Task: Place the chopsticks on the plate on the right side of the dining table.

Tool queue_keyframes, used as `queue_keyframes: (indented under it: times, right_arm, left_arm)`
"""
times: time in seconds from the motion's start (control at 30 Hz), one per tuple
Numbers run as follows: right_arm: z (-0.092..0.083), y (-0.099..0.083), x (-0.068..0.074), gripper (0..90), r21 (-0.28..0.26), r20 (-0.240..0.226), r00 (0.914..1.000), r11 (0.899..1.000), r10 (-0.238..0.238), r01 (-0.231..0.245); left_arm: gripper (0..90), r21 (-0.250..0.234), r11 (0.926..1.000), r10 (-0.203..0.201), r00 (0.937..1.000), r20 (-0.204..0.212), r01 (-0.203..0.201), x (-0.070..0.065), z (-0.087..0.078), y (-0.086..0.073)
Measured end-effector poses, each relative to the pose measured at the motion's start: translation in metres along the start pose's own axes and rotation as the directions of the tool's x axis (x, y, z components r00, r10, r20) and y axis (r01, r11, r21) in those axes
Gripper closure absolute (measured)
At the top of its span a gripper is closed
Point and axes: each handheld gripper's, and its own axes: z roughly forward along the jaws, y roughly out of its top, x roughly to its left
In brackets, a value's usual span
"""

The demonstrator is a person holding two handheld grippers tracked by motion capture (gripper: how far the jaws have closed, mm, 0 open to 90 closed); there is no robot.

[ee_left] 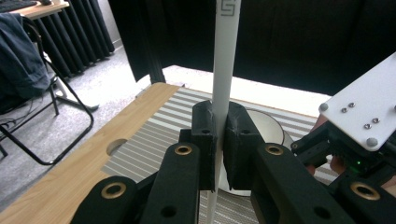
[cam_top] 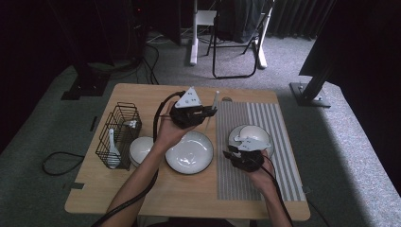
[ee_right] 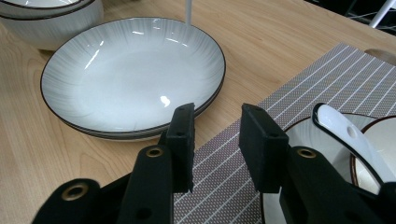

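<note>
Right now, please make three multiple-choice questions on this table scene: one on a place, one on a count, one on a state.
1. Where is the black wire basket?
A. on the striped mat
B. at the table's left side
C. on the floor

2. How many white spoons lie in that basket?
A. one
B. three
C. none

3. What is the left gripper doing?
A. standing open
B. clamping a slim white stick
C. gripping the large white plate

Answers: 1 B, the high view shows it near the left edge; 2 A, a single white spoon is inside; 3 B, the jaws press on the stick from both sides.
</note>
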Motion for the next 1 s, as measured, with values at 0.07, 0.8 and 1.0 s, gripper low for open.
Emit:
queue_keyframes:
  times: [0.07, 0.8, 1.0]
  right_arm:
    - [0.000, 0.001, 0.001, 65.3, -0.001, -0.003, 1.0000, 1.000, 0.000, 0.000]
    - [0.007, 0.026, 0.005, 69.2, -0.053, -0.005, 1.0000, 0.999, -0.005, 0.005]
    - [0.012, 0.028, 0.002, 73.3, -0.062, -0.005, 0.9999, 0.998, 0.009, -0.009]
  left_arm:
    - [84.6, 0.002, 1.0000, 0.001, 1.0000, 0.003, -0.001, -0.001, 0.001, 0.000]
    - [84.6, -0.001, 1.0000, 0.008, 0.9981, 0.062, -0.008, -0.013, 0.017, 0.006]
    - [84.6, -0.005, 0.9999, 0.013, 0.9964, 0.084, -0.012, -0.019, 0.020, 0.007]
